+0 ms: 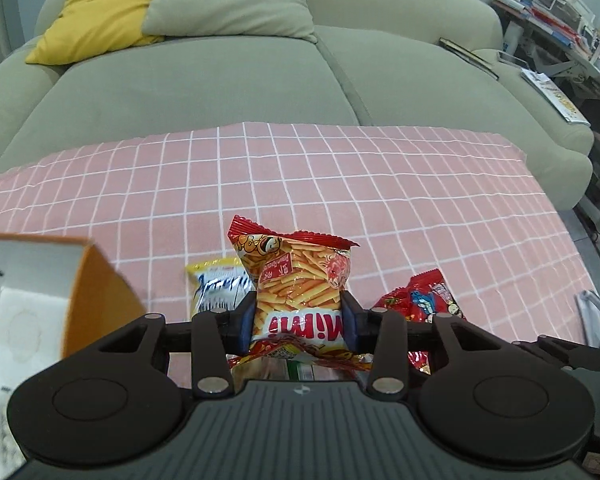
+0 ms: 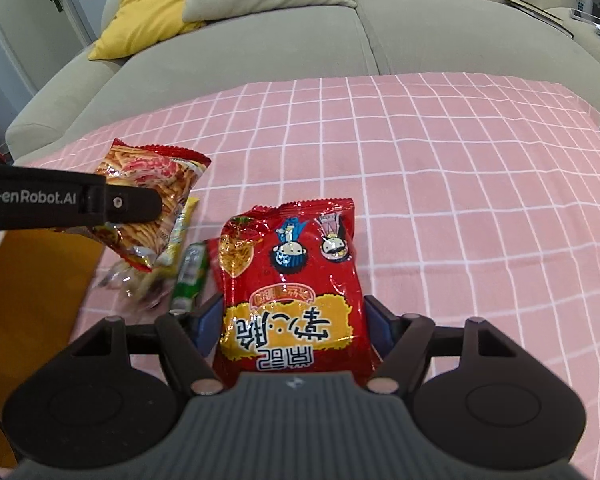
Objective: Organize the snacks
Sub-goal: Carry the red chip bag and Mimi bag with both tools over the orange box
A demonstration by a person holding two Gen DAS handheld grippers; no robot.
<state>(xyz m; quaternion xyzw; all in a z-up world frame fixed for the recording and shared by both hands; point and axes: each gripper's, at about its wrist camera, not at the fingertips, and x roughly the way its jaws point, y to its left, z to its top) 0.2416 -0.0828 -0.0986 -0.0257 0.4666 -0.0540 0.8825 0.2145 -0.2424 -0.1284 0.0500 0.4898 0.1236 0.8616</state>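
A pink checked cloth (image 1: 380, 184) covers the bench, with a grey-green sofa (image 1: 220, 80) behind it at twelve o'clock carrying a yellow cushion (image 1: 96, 12) and a grey cushion (image 1: 236, 0). In the left wrist view an orange-sided box (image 1: 96, 300) crowds the frame at nine o'clock; what it holds is hidden.

The left gripper (image 1: 298, 320) is clenched about halfway on an orange bag of shrimp sticks (image 1: 296, 284), pads pressing both sides, the bag raised above the cloth. Behind it, toward eleven o'clock, lies a yellow packet (image 1: 220, 284).

The right gripper (image 2: 292, 328) stands wider and grasps a red noodle snack bag (image 2: 292, 280) by its lower half. At nine o'clock of that bag a green packet (image 2: 190, 276) rests on the cloth beside a blurred, probably clear wrapper (image 2: 124, 280).
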